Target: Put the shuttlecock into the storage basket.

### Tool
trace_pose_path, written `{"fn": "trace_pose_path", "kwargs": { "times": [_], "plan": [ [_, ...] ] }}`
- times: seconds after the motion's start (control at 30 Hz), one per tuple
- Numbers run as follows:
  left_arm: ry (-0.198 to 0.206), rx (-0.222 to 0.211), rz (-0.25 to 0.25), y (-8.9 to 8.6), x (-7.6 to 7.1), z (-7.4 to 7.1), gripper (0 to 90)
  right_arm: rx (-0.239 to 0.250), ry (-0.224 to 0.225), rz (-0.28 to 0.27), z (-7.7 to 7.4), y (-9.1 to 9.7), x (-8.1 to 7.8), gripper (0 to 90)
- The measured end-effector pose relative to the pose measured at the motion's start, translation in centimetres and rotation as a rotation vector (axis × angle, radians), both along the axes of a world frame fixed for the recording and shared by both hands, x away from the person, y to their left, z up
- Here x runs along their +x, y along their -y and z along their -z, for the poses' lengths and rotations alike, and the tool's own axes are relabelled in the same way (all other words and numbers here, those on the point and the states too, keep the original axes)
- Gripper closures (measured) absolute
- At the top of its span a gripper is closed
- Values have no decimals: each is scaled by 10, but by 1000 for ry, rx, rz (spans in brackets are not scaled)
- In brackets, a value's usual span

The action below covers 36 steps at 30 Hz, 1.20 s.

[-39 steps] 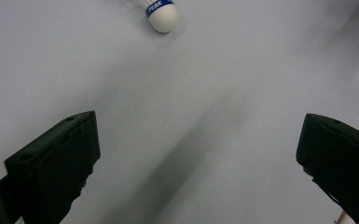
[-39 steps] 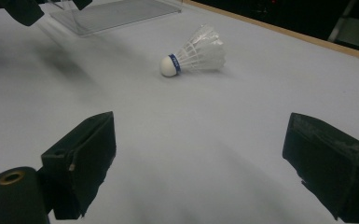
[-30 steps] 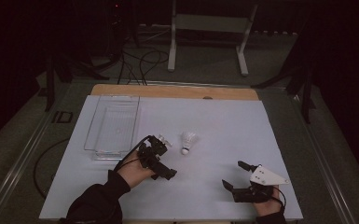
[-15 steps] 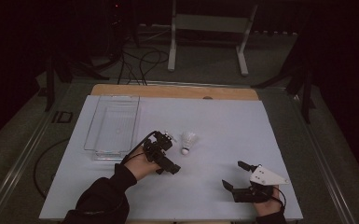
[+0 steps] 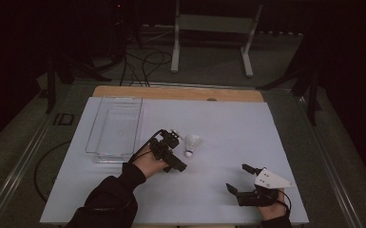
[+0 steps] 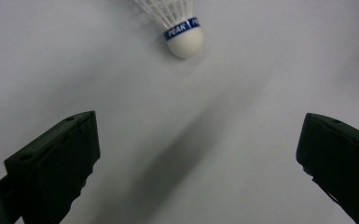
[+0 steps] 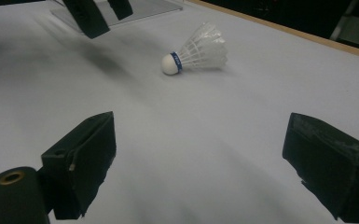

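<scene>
my left gripper [image 5: 177, 154] sits at centre frame in the high view, jaws spread wide with nothing between them, just left of the shuttlecock [image 5: 192, 143]. in my left gripper view the shuttlecock [image 6: 179, 23] lies at the top edge, cork end toward me. my right gripper [image 5: 239, 178], lower right, rests on the white table [image 5: 228, 123], jaws also spread and empty. a clear tray [image 5: 115, 128] lies centre left.
</scene>
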<state>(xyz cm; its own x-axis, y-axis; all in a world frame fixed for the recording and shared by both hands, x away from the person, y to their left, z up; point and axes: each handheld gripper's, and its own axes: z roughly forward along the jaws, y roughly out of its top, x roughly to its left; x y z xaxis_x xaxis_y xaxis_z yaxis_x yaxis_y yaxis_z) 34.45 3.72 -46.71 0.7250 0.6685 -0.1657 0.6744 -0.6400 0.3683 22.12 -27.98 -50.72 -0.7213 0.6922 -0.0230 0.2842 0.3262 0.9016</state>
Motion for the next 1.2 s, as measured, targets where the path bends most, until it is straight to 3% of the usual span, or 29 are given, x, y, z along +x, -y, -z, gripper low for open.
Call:
{"fn": "trace_pose_path", "kwargs": {
  "times": [0.27,0.43,0.63,0.93,1.2],
  "plan": [
    [22,64,-29,18,10,-1,2,-2,-6,-7,1,0,0,98],
    [36,65,-39,26,12,-1,2,-2,-4,-8,1,0,0,98],
    [9,65,-106,32,20,-1,3,-4,-6,-11,1,-1,1,99],
    [19,21,-170,43,25,-2,4,-1,-6,-13,1,-1,1,99],
    [3,50,-186,49,25,9,49,-4,-11,-12,1,-1,1,99]
  ]
}}
